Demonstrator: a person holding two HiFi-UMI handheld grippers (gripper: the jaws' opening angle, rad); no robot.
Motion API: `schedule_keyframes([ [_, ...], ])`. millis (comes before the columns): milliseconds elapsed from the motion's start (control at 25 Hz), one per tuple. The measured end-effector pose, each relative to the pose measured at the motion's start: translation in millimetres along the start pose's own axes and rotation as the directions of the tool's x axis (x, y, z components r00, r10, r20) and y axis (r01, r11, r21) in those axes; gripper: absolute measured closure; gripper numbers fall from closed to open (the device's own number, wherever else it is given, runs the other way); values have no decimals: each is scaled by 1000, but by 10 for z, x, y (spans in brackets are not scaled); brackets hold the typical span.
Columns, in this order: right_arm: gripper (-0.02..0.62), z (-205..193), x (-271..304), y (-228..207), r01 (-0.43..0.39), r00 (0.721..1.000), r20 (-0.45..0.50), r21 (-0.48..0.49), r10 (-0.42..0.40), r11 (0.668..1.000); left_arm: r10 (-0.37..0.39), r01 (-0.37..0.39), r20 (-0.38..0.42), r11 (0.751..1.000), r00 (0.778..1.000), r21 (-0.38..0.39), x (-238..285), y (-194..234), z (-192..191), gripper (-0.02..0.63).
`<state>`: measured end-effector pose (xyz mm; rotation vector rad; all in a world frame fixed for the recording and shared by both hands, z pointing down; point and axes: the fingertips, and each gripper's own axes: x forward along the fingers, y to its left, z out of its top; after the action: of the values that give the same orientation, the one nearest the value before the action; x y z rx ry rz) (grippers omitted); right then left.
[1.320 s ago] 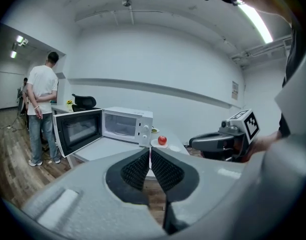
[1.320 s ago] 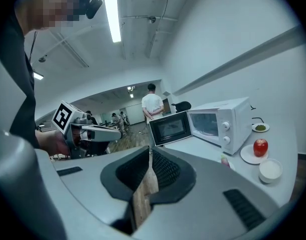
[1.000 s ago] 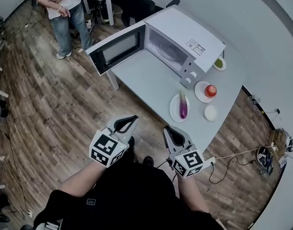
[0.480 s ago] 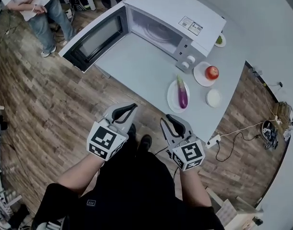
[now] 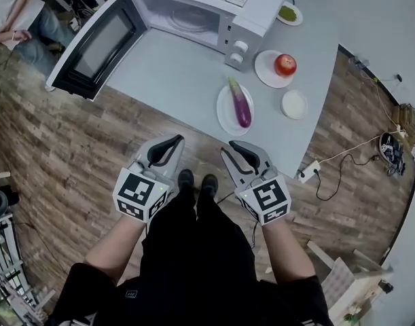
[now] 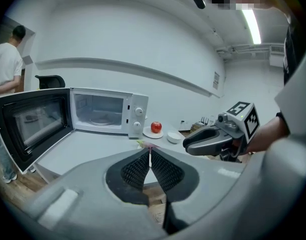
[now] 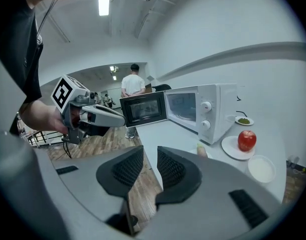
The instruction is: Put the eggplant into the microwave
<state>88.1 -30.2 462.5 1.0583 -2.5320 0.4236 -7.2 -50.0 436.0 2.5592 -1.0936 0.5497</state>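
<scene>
Presently left claw [image 6: 149,155] sits closed and empty; right claw [image 7: 150,155], just opened, holds nothing.

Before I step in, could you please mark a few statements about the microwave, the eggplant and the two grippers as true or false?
1. The microwave has its door open. True.
2. The eggplant is inside the microwave. False: it lies on a white plate on the table, outside the microwave.
3. The right gripper has its jaws apart with nothing between them. True; they have just been opening.
4. The left gripper holds the apple. False: its jaws are shut on nothing, and the apple sits on a small plate beside the microwave.
</scene>
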Motion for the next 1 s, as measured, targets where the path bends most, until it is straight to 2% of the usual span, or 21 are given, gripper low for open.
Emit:
schedule_keyframes([
  [120,502,-180,8,-101,29,999,-25,14,-28,999,-30,30,-16,999,999,24,150,-100,-104,587],
  [360,502,-544,219,-339,90,990,-102,-34,-93,995,-52,54,-33,997,998,57,409,-122,-333,586],
  [560,497,-774,388,-484,104,985,-133,-32,-107,994,-64,68,-60,996,996,61,544,-94,-578,586],
  [720,489,-950,505,-525,102,977,-179,-64,-112,993,-67,72,-78,996,995,57,614,-39,-723,586],
  [880,483,-1031,632,-554,101,970,-209,-116,-124,988,-69,74,-88,996,994,51,660,22,-823,586],
  [1000,474,-1064,721,-573,92,968,-224,-108,-114,990,-69,74,-93,996,993,49,672,51,-879,586],
])
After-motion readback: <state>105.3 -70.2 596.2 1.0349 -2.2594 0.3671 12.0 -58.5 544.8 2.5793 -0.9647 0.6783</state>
